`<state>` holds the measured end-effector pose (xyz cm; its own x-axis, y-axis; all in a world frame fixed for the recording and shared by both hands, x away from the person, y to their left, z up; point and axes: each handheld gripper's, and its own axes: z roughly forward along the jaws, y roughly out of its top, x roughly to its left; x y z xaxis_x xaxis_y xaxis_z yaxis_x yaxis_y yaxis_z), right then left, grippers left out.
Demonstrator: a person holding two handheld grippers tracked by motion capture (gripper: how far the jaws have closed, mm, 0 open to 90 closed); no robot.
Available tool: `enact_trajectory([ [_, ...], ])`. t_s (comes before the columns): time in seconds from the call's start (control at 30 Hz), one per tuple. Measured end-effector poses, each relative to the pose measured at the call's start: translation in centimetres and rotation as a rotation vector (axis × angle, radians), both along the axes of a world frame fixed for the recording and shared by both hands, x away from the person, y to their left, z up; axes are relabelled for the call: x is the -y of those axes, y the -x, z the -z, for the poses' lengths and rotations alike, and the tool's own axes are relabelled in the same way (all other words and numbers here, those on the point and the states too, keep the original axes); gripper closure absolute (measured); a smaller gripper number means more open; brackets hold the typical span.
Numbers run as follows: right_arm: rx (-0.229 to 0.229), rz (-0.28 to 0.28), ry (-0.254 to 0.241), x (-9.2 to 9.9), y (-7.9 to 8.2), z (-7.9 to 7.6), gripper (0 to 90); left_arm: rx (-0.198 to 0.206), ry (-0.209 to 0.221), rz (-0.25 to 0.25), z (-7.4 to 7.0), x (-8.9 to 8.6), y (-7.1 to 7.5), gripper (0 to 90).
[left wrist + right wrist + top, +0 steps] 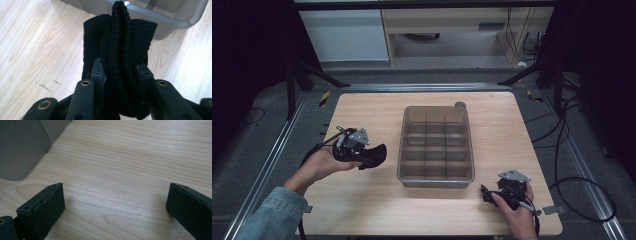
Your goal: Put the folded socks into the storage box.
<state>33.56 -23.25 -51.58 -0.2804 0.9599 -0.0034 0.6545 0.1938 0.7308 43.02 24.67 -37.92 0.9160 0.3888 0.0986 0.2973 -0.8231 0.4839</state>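
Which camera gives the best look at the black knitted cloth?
The left gripper view: the black knitted cloth shows close up, its ribbed knit clear, bunched between the left gripper jaws. In the high view it is a small dark lump at that gripper, left of the divided bin.

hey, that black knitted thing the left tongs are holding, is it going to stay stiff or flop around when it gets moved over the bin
Probably floppy: the black knit piece bunches into soft folds between the left tongs. It looks light, sagging little in the high view. The ribbed knit should grip rather than slip, though a loose end might snag the bin wall.
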Motion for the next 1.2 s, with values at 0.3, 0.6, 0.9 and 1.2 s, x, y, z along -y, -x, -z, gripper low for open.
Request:
enact_trajectory([
  [0.3,-0.001,0.003,-0.003,-0.1,0.0,0.0,2.3,0.016,0.009,0.025,-2.2,0.6,0.0,66.7],
  [0.6,0.0,0.005,0.0,-0.1,0.1,0.0,2.2,0.037,0.01,0.081,-4.0,2.6,0.2,66.6],
  [0.9,-0.003,0.009,-0.004,-0.2,0.1,0.0,2.2,0.041,-0.007,0.14,-4.6,5.2,0.4,66.7],
  [1.2,-0.003,0.007,-0.001,-0.2,0.2,0.0,2.3,0.041,-0.011,0.183,-4.7,7.9,0.6,66.6],
])
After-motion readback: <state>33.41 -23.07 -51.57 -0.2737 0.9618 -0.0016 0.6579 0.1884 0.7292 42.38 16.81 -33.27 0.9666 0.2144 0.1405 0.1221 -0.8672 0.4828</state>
